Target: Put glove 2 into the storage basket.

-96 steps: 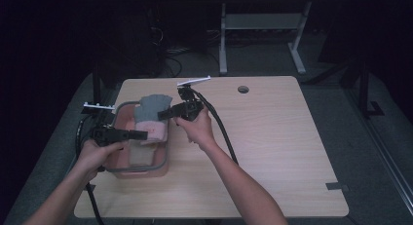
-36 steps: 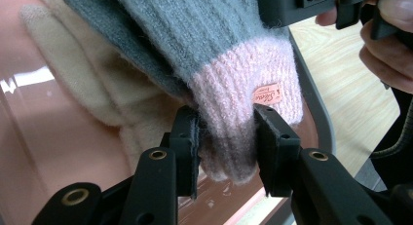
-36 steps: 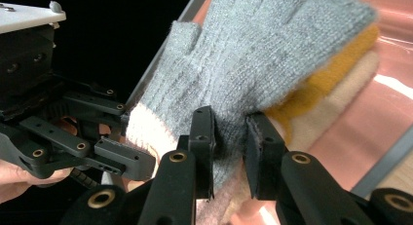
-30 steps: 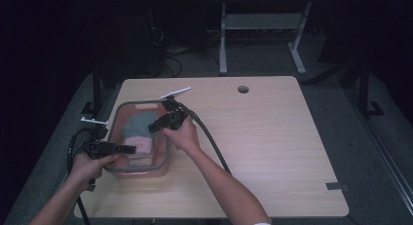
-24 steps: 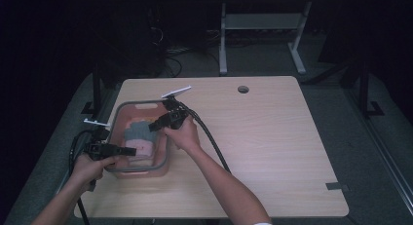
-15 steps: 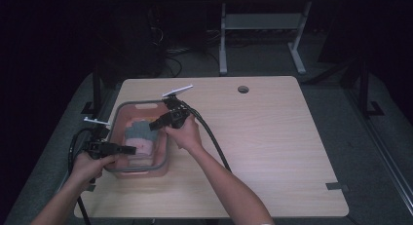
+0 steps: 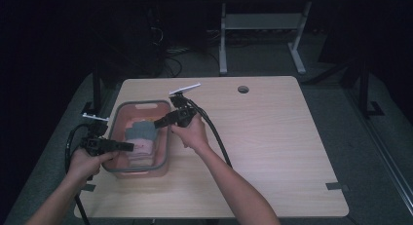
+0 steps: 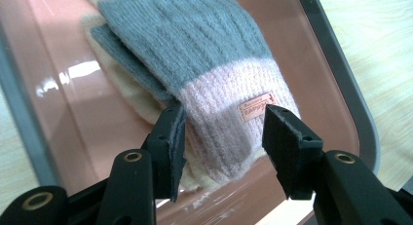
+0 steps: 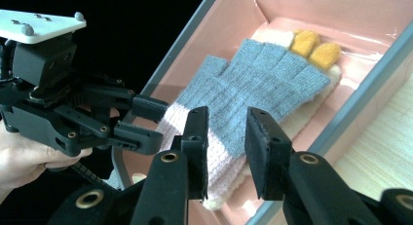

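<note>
A light wooden table (image 7: pixel 272 152) with rounded corners is seen from above, standing on a grey floor (image 7: pixel 375 113). A round cable hole (image 7: pixel 243 89) is cut near its far edge. On its left part a pink tray (image 7: pixel 164 137) with a grey rim is set directly on the tabletop, its long side running from the near edge toward the far edge. A small strip of dark tape (image 7: pixel 336 187) is stuck near the near right corner, and another dark strip (image 7: pixel 88 187) is seen at the near left edge. The remaining wood surface is left bare on the right.
</note>
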The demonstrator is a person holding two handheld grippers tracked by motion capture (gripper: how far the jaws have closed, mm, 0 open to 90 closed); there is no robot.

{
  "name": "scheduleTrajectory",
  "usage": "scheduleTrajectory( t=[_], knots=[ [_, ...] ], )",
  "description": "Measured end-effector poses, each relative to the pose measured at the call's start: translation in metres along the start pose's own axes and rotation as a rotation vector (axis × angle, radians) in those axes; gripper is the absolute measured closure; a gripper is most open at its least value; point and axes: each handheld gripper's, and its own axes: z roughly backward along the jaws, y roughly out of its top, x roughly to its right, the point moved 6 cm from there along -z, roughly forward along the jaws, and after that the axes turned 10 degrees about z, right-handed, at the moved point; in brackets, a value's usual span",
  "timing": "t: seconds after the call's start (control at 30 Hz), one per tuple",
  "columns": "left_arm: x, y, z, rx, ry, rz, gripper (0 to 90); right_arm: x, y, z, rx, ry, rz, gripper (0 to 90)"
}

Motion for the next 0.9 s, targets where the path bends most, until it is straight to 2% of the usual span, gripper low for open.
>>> scheduleTrajectory(
  t=[0.3, 0.4, 0.6, 0.7, 0.73, 0.9],
  knots=[
    [0.003, 0.006, 0.009, 0.026, 0.014, -0.025, 51.7, -0.002, -0.001, 0.011, 0.010, 0.015, 0.012, 67.5],
    [0.009, 0.010, 0.013, 0.054, 0.025, -0.041, 51.7, -0.001, -0.002, 0.018, 0.014, 0.017, 0.006, 66.1],
    [0.020, 0.018, 0.017, 0.087, -0.017, -0.041, 51.1, 0.005, -0.007, 0.033, 0.033, 0.020, -0.011, 64.1],
    [0.024, 0.018, 0.015, 0.078, -0.039, -0.047, 48.9, 0.008, -0.010, 0.037, 0.037, 0.016, -0.016, 63.0],
    [0.029, 0.018, 0.014, 0.072, -0.053, -0.066, 48.8, 0.011, -0.012, 0.042, 0.039, 0.004, -0.016, 62.6],
    [0.037, 0.018, 0.010, 0.064, -0.074, -0.078, 47.5, 0.014, -0.016, 0.049, 0.042, 0.002, -0.025, 62.0]
  ],
)
